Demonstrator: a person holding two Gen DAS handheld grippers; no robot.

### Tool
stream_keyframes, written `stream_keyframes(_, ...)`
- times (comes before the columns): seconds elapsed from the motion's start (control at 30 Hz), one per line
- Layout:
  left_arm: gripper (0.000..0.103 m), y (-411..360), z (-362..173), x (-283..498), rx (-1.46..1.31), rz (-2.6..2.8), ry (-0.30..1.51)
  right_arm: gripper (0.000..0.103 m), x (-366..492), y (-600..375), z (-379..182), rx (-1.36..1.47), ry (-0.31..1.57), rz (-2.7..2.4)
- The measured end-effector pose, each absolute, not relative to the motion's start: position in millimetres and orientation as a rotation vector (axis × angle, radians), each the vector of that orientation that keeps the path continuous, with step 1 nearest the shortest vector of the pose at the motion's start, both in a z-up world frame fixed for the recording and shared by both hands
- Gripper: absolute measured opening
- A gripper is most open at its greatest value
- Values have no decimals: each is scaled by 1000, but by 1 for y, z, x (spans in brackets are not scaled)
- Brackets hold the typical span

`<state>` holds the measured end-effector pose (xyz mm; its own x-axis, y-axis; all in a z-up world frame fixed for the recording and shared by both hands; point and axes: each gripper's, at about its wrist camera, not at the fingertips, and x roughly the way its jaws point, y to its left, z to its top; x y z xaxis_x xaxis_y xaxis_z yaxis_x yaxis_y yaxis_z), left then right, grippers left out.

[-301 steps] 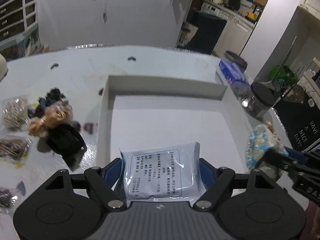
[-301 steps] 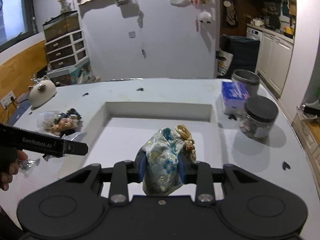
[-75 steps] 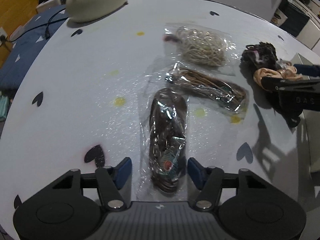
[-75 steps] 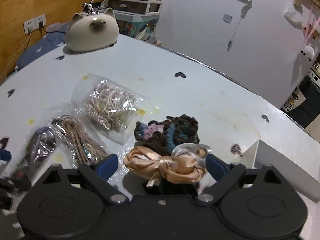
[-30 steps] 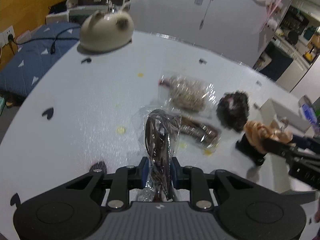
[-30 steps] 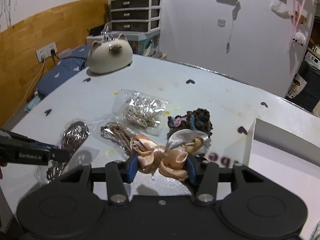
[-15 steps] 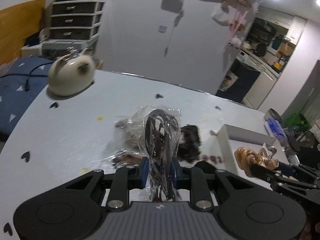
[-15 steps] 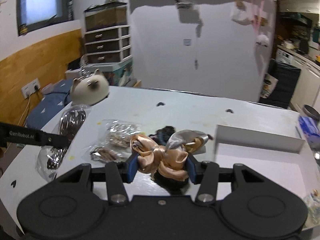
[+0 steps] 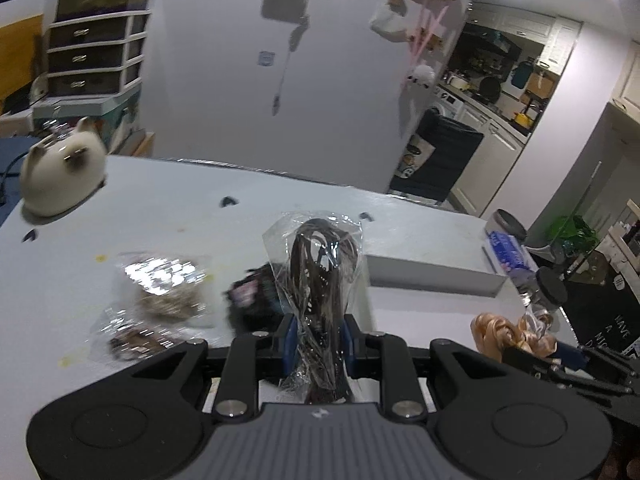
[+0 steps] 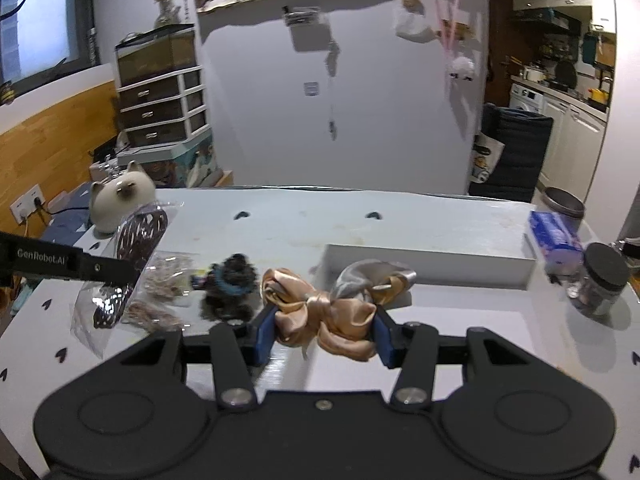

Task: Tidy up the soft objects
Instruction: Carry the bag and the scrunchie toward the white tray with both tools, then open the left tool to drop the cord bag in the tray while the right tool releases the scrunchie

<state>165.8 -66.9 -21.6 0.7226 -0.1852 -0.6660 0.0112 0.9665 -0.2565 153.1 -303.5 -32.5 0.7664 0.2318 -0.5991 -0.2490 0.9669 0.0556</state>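
My left gripper [image 9: 316,340] is shut on a clear bag of dark brown cords [image 9: 320,280], held upright above the table. The same bag [image 10: 136,240] hangs from that gripper at the left of the right wrist view. My right gripper [image 10: 324,334] is shut on a peach and grey satin bow [image 10: 332,304], also seen as the bow [image 9: 512,334] at the right of the left wrist view. Behind both lies the white tray [image 10: 432,260] with its far wall [image 9: 432,274]. A dark knitted scrunchie [image 10: 230,284] lies on the table to the tray's left.
Two clear bags of cords [image 9: 160,292] stay on the table [image 10: 280,224] at the left. A cat-shaped ceramic figure [image 10: 120,198] stands at the far left. A blue tissue pack [image 10: 554,236] and a black-lidded jar [image 10: 600,284] stand right of the tray.
Both grippers have lifted and swung right, away from the pile and toward the white tray, each carrying its item. The tray has come nearer in both views.
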Motion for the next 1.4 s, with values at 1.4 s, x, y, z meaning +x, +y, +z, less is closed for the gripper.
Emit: stream_keyframes(1.4, 52, -203, -117, 306, -178, -120, 969, 54, 195, -428, -115, 45, 994, 236)
